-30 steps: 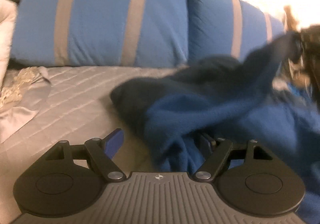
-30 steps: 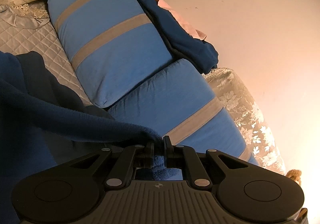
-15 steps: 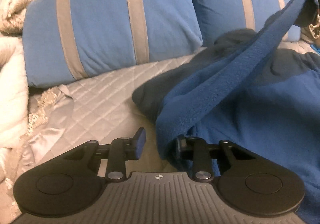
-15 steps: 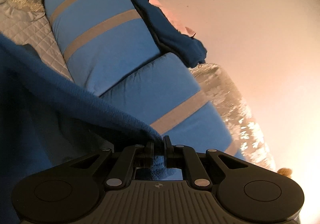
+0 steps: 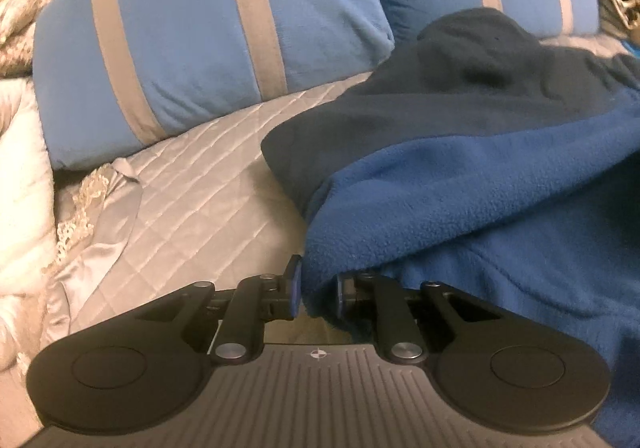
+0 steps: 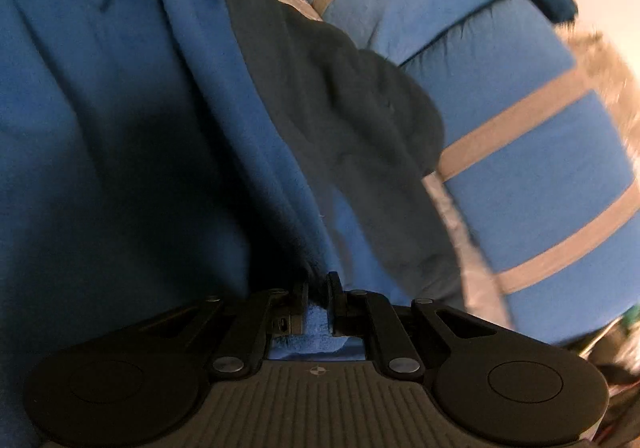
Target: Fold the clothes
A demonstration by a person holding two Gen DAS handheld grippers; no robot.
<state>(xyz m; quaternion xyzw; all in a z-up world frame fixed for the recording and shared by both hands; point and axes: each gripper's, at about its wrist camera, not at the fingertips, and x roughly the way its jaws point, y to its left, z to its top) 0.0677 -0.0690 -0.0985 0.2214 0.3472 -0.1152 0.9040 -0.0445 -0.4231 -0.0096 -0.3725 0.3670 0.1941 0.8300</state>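
Much of the blue fleece garment (image 5: 460, 184) runs off the right and bottom edges of the left wrist view, so its full outline cannot be made out, and the right wrist view is smeared with blur along its right side. The fleece is soft and nubby, bright blue with a darker navy panel (image 5: 460, 96), and lies in loose humps on the bed's grey quilted cover (image 5: 192, 184), which is stitched in diamonds. The left hand-held gripper (image 5: 316, 288) has just been closing, and its jaws now pinch a folded edge of the fleece. The right hand-held gripper (image 6: 318, 296) is clamped tight on another edge, with cloth bunched between its pads. Two blue pillows (image 5: 208, 44) with grey stripes lean behind the garment. A cream lace-edged blanket (image 5: 24, 184) is cropped at the left.
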